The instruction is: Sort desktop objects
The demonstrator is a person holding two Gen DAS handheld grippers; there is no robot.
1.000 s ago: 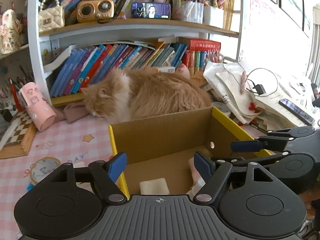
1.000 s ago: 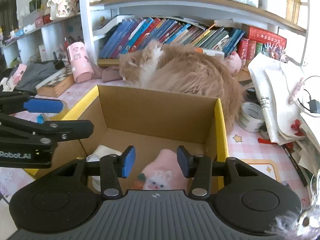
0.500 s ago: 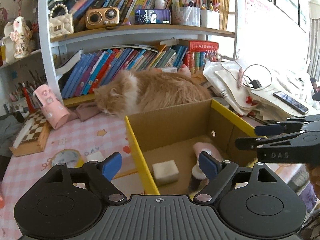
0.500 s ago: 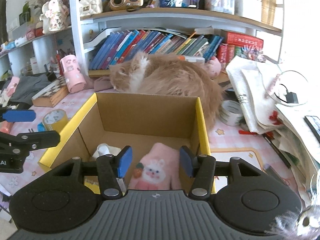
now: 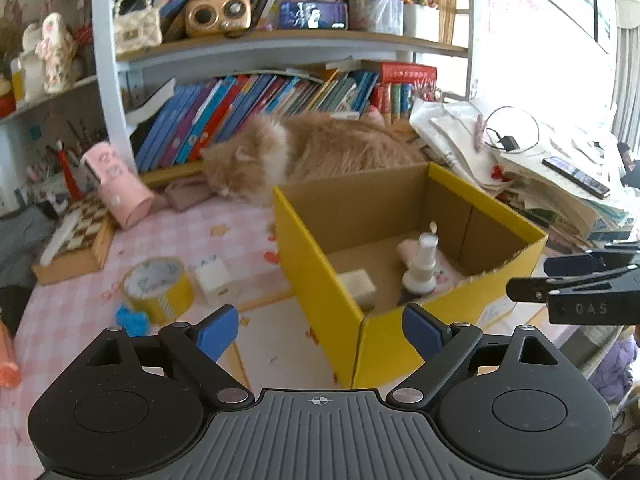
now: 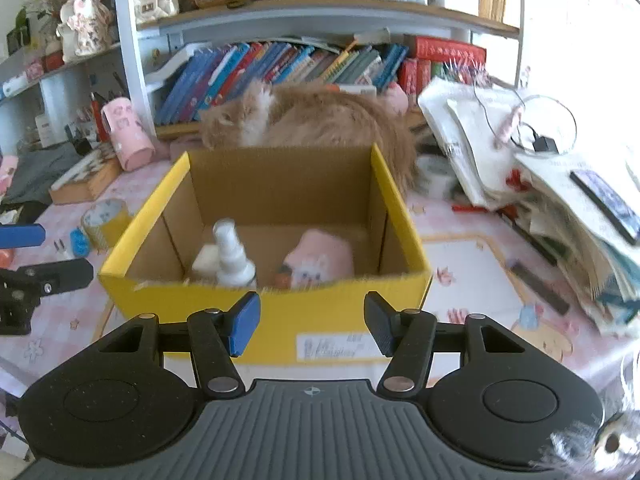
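A yellow-edged cardboard box (image 5: 316,276) (image 6: 264,308) stands open on the pink checked desk. Inside are a white spray bottle (image 5: 422,268) (image 6: 231,258), a pale block (image 5: 358,284) and a pink rabbit mitten (image 6: 320,260). My left gripper (image 5: 320,330) is open and empty, in front of the box's near corner. My right gripper (image 6: 312,322) is open and empty, in front of the box's front wall; its fingers also show at the right of the left wrist view (image 5: 576,280). A yellow tape roll (image 5: 158,286), a small white box (image 5: 216,280) and a blue item (image 5: 130,318) lie left of the box.
An orange cat (image 5: 312,156) (image 6: 304,120) lies behind the box, before the bookshelf (image 5: 256,96). A pink cup (image 5: 118,192) and a chessboard box (image 5: 78,240) sit at the left. Piled papers with a phone (image 6: 604,200) and a charger cable (image 5: 510,142) fill the right.
Both grippers have drawn back from over the box, which now sits farther off and fully in view. The tape roll and small items left of the box have come into sight.
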